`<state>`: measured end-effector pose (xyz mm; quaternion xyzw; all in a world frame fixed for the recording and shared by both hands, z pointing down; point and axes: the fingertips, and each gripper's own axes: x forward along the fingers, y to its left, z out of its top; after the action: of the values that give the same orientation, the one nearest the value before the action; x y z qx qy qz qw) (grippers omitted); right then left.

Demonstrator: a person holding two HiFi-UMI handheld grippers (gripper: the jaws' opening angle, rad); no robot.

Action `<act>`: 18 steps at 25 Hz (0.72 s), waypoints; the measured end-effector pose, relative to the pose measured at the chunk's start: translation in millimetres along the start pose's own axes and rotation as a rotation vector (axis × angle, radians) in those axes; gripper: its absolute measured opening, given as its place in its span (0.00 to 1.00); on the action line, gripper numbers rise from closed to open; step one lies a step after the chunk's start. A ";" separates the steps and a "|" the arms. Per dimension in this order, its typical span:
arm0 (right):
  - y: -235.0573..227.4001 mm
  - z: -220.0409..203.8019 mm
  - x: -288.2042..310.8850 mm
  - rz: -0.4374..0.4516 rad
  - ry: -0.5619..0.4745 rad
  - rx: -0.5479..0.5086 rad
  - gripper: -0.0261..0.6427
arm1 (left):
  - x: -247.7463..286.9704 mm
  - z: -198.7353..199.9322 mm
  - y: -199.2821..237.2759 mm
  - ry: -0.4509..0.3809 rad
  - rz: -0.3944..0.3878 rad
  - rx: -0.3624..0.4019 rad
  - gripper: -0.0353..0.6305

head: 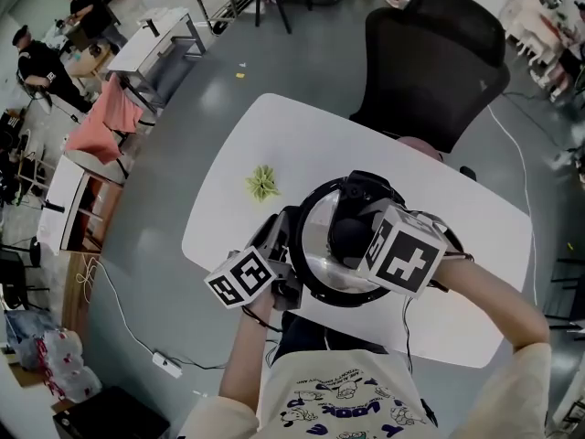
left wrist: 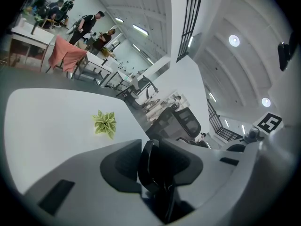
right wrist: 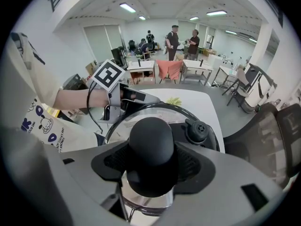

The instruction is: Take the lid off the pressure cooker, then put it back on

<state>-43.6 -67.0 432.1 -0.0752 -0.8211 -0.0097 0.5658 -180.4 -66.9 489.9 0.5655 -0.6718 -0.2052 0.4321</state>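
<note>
Right claw (right wrist: 151, 163) clamps the knob (right wrist: 150, 138) of the lid (right wrist: 140, 114); left claw (left wrist: 153, 167) pinches a side handle (left wrist: 148, 157). The smooth knob may slip out if the twist is sudden.

Indoor hall, bright and even. Light comes from overhead: strip lights (right wrist: 127, 7) in the right gripper view and round lamps (left wrist: 233, 40) in the left gripper view, both blown white. The white counter (head: 274, 144) is close to overexposed, with no hard shadows on it. The grey floor (head: 302, 62) has a dull sheen. The steel lid (head: 320, 259) shows bright glare. The black knob (right wrist: 150, 147) and handle (left wrist: 146, 166) read as flat dark masses with little detail; the handle, close to the lens, is soft. All views are fisheye, with straight lines bowing toward the edges. Corners are vignetted black in both gripper views. The far room is small but fairly sharp.
</note>
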 end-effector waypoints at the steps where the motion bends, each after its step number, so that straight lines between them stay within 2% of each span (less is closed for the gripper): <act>1: 0.1 0.4 0.3 -0.004 -0.006 0.003 0.48 | -0.2 0.0 0.5 0.002 0.001 0.001 0.24; 11: -2.5 -2.1 4.8 -0.027 0.005 0.036 0.49 | 2.3 -3.3 3.3 0.043 -0.022 0.010 0.24; 18: -0.1 1.8 5.0 -0.060 -0.005 0.104 0.49 | 0.5 -0.8 4.7 0.059 -0.022 0.019 0.24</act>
<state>-47.0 -66.3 436.0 -0.0213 -0.8239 0.0164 0.5661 -182.5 -65.9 494.2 0.5826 -0.6544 -0.1866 0.4443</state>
